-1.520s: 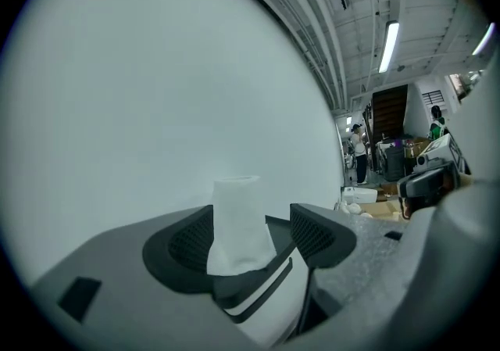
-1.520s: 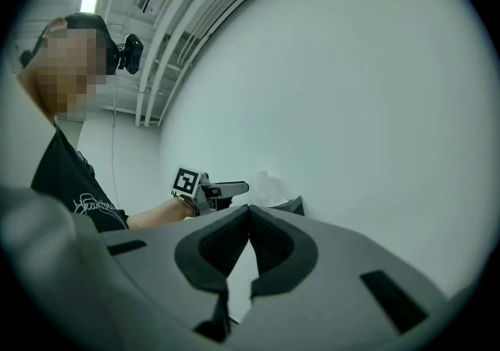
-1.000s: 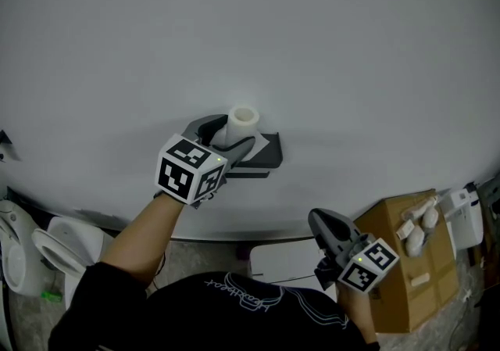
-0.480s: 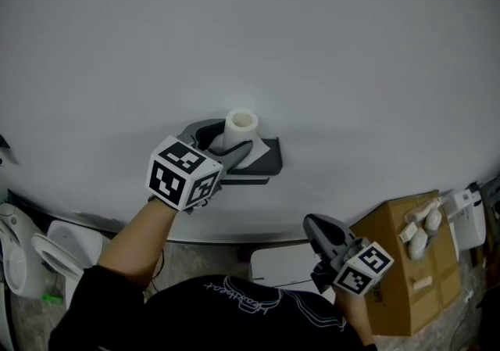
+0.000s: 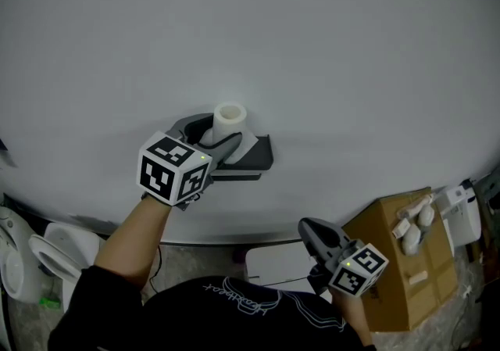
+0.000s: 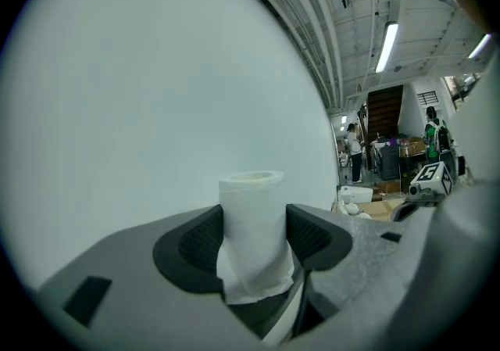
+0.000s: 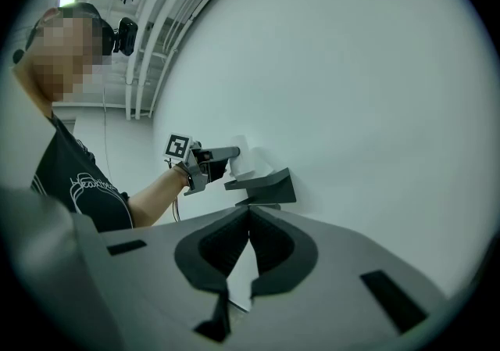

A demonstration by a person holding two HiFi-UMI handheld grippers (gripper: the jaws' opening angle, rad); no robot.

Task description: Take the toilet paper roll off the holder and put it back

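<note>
A white toilet paper roll [image 5: 230, 116] stands upright on the dark grey holder [image 5: 255, 155] fixed to the white wall. My left gripper [image 5: 217, 137] is shut on the roll, with one pad against each side. In the left gripper view the roll [image 6: 251, 220] fills the gap between the jaws of the left gripper [image 6: 254, 238], and a loose sheet hangs at its lower end. My right gripper [image 5: 307, 227] hangs low and to the right, away from the holder. In its own view the right gripper [image 7: 249, 220] has its jaws together with nothing in them, and the holder [image 7: 269, 185] shows ahead.
A cardboard box [image 5: 394, 259] with small white items on top stands on the floor at the lower right. White sanitary fixtures [image 5: 47, 256] sit at the lower left. A white panel [image 5: 277, 261] lies below the wall. People stand far off in the hall [image 6: 353, 155].
The left gripper's jaws have come in against the roll's sides. The right gripper has drifted slightly down and left. The whole view has shifted a little.
</note>
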